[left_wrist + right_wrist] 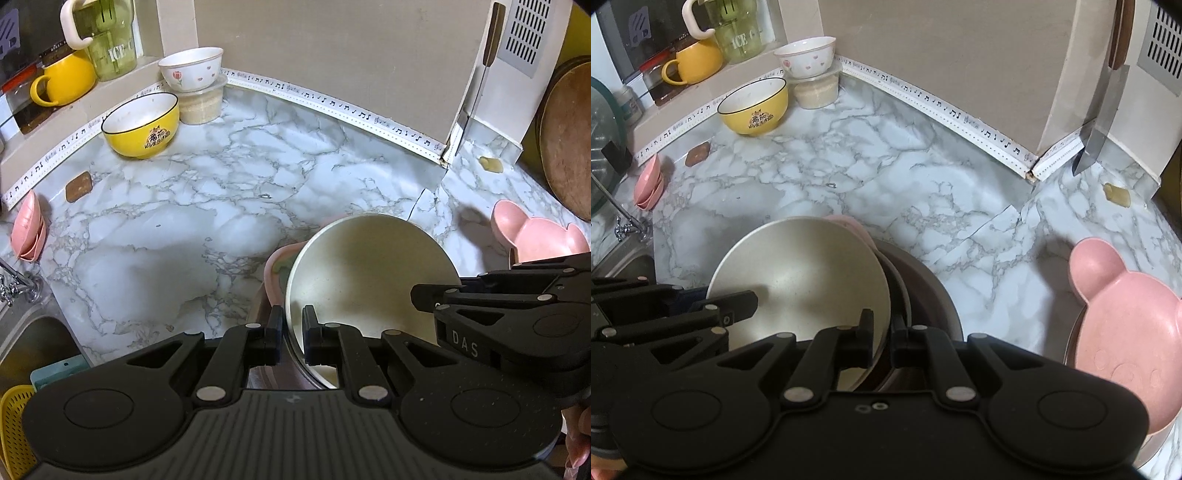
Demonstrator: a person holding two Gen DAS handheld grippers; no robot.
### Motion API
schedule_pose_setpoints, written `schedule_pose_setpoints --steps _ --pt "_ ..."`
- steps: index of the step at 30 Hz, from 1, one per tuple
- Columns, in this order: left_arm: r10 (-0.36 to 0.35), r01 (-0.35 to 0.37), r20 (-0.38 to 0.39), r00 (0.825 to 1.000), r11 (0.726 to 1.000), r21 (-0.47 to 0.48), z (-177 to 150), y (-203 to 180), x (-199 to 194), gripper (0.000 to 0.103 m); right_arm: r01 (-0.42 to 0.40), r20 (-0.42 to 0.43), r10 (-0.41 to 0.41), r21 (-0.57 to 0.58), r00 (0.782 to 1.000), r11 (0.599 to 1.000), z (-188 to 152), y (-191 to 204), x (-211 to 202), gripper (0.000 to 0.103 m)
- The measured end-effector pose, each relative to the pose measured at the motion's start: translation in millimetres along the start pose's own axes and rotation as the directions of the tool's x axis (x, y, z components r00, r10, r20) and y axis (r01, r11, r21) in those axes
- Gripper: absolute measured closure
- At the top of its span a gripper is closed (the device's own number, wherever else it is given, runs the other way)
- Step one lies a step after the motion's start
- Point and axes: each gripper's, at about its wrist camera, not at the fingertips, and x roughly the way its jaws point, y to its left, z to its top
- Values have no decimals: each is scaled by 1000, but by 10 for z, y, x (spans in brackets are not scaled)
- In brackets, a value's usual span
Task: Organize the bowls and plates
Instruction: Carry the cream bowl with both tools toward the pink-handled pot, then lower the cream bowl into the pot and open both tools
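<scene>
The marble counter (pixel 229 177) carries the spread: a yellow bowl (pixel 142 123) and a flowered bowl (pixel 192 68) parked against the back wall, a pink bear-shaped plate (pixel 1123 325) off to the right, and small pink dishes (pixel 27 227) by the sink. Nearest, the cream plate (pixel 801 280) sits tilted over a dark bowl (pixel 923 288) and a pink plate (pixel 275 269), probably so it can be stacked. The left gripper (pixel 293 332) and right gripper (pixel 882 332) each pinch opposite rims of that cream plate, sharing its weight.
</scene>
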Motion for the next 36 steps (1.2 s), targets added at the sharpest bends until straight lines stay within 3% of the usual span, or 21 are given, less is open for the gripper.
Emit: schedule_pose_setpoints --steps 9,17,26,28,30,32,36 --pt "-21 21 -13 1000 1000 7 23 47 24 93 -2 -17 2 -2 1000 1000 39 -4 30 92" --pt "-54 54 -45 998 999 -9 32 124 50 93 -13 -17 13 -9 1000 1000 64 22 -4 83" --pt "-70 70 -26 997 998 -9 22 192 -43 92 -28 -4 28 -11 1000 1000 80 25 -92 75" --pt "-82 82 -23 996 997 -14 18 210 -67 89 -32 1 32 -12 999 999 83 21 -123 72" --pt "-85 85 -11 996 996 -15 10 214 -108 79 -24 14 25 -14 1000 1000 88 28 -167 65" --pt "-80 80 5 997 997 -7 -1 209 -161 79 -11 38 12 -14 999 1000 89 30 -217 53" --pt "-95 95 20 995 995 -7 -27 231 -266 79 -23 50 23 -1 999 1000 89 -32 -310 50"
